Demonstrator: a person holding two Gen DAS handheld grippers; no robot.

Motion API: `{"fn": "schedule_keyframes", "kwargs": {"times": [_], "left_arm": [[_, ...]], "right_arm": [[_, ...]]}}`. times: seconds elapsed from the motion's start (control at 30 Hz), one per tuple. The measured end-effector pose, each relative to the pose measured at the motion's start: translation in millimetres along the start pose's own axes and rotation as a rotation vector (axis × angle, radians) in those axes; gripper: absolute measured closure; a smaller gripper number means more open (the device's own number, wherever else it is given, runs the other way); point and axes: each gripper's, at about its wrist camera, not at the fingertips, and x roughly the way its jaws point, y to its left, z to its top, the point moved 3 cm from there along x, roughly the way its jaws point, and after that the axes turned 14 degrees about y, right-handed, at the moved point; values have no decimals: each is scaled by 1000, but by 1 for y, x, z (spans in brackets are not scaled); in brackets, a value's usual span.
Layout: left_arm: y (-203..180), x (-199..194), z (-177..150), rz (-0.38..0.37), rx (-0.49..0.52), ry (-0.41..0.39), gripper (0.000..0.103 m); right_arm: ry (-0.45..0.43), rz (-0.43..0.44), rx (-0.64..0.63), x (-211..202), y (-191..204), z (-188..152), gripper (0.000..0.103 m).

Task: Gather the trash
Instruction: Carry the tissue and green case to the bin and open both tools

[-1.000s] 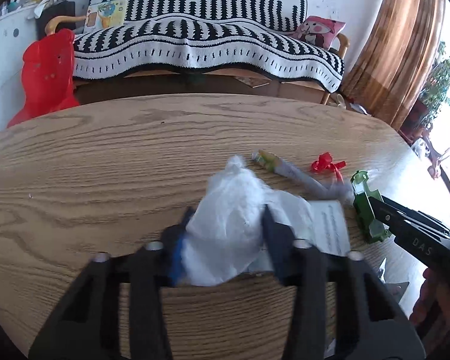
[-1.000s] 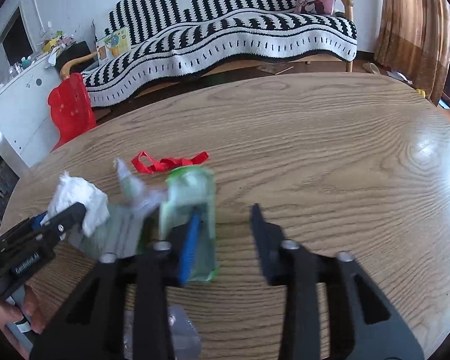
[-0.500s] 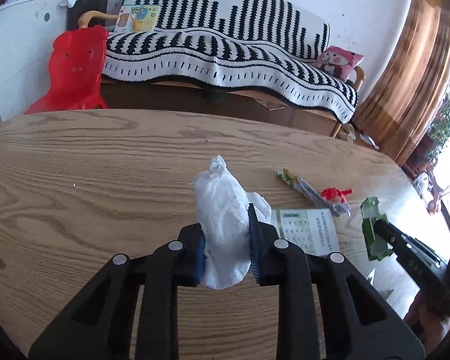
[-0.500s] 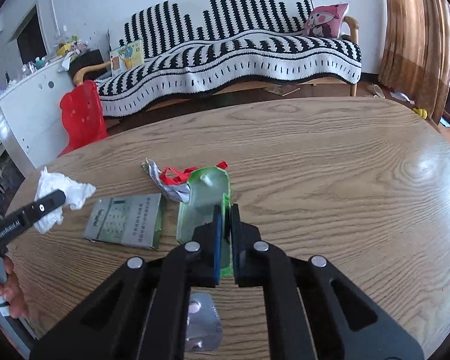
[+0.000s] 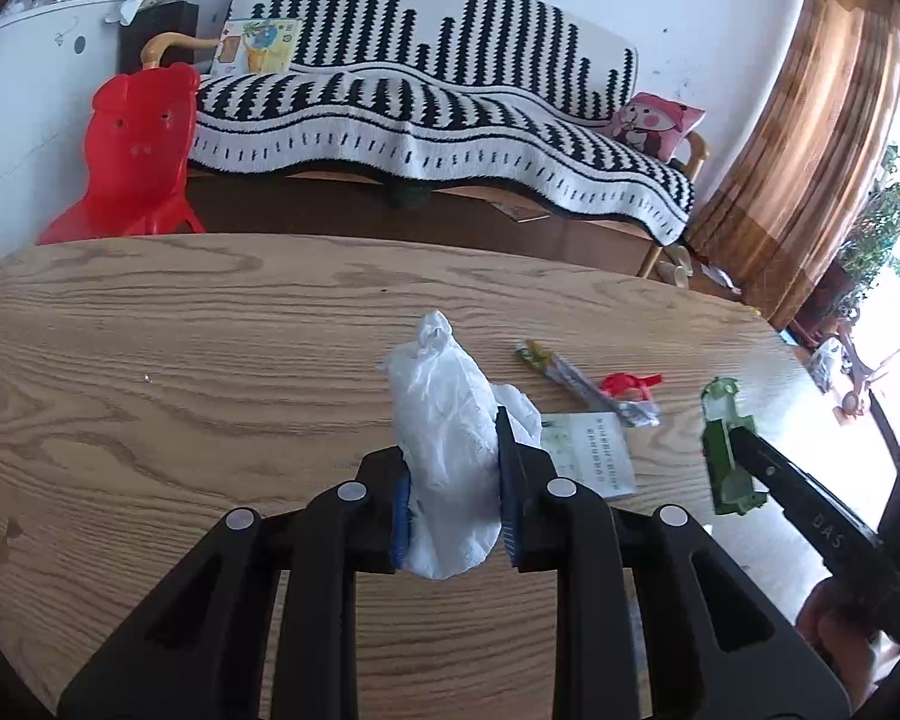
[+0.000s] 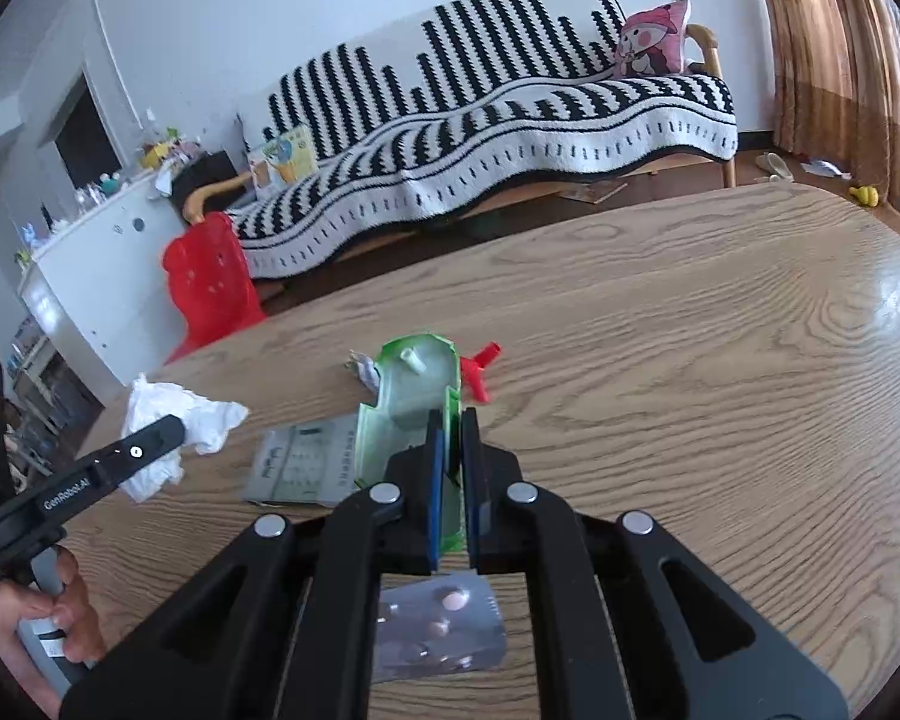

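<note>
"GenRobot.AI" left gripper (image 5: 453,489) clamping one white tissue wad (image 5: 447,450), "DAS" right gripper (image 6: 452,483) pinching one green plastic pack (image 6: 417,402).

- The left wrist view looks forward and down along the left gripper (image 5: 453,480), close above the wooden table (image 5: 180,372), facing the striped sofa (image 5: 438,120).
- The right wrist view looks likewise along the right gripper (image 6: 452,474), angled leftward.
- Both share the table's far edge, sofa, red chair (image 5: 132,150) and each other's gripper.
</note>
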Motion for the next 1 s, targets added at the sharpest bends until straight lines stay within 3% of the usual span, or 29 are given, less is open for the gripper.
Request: {"fn": "schedule_keyframes", "kwargs": {"times": [0.2, 0.33, 0.5, 0.7, 0.77, 0.87, 1.0], "left_arm": [[-22, -23, -11, -33, 45, -22, 81], [-57, -40, -24, -96, 143, -14, 81], [-122, -71, -53, -248, 263, -18, 81], [-212, -100, -115, -325, 449, -30, 81], [-250, -98, -154, -352, 511, 10, 81], [-309, -82, -217, -397, 634, 132, 81], [-354, -54, -275, -430, 681, 265, 81]], "right_arm": [[-98, 95, 60, -50, -10, -7, 97], [-153, 114, 109, -102, -30, -35, 97], [-190, 57, 154, -173, -71, -82, 97], [-171, -141, 205, -258, -136, -160, 97], [-154, -202, 248, -281, -162, -191, 97], [-121, -252, 299, -297, -191, -229, 97], [-81, -292, 367, -302, -232, -270, 97]]}}
